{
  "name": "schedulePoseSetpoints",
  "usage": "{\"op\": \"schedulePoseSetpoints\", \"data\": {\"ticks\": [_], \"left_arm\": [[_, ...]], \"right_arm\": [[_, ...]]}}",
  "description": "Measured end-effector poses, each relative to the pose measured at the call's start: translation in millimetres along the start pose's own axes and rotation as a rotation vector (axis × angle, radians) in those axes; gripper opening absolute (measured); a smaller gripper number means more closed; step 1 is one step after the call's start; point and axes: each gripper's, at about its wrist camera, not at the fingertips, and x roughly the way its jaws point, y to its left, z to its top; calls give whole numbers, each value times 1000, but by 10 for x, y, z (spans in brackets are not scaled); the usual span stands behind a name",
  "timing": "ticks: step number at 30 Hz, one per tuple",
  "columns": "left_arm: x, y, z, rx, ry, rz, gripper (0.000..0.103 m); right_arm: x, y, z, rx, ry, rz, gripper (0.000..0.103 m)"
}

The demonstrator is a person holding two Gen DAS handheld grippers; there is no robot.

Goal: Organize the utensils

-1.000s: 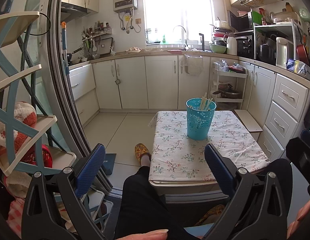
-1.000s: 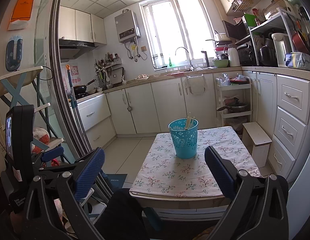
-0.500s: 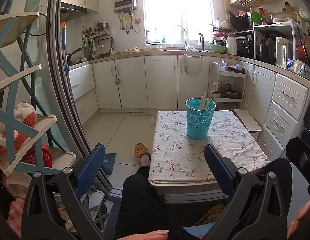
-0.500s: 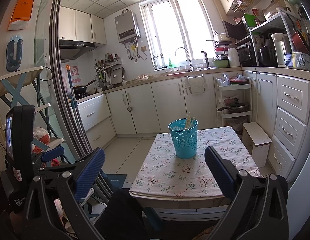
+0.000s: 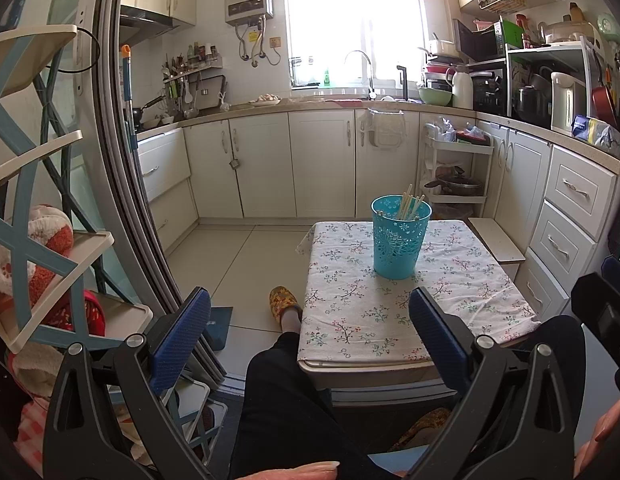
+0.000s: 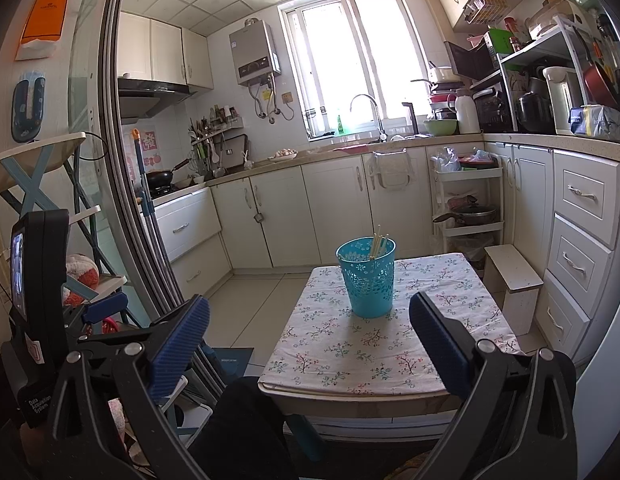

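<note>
Chopsticks (image 5: 410, 201) stand bunched in the teal basket (image 5: 398, 244) on the bench (image 5: 390, 312); both grippers, left (image 5: 310, 332) and right (image 6: 310, 332), gape empty: approach from above, pinch tips gently.

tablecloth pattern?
White tablecloth with small floral sprigs, teal and reddish; clearest in the right wrist view.

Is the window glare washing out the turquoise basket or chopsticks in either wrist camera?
Left wrist view: window blown out white, yet the turquoise perforated plastic basket and pale chopsticks stay sharp. Right wrist view: same glare, basket clear, chopsticks thin but readable; fisheye bends the door frame.
</note>
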Motion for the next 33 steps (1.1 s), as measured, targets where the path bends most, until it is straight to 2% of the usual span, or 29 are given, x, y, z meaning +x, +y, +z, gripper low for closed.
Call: {"op": "schedulePoseSetpoints", "data": {"ticks": [33], "left_arm": [[-2,39,-8,0,4,0,95]], "right_arm": [[-14,11,-14,1,6,-1,96]]}}
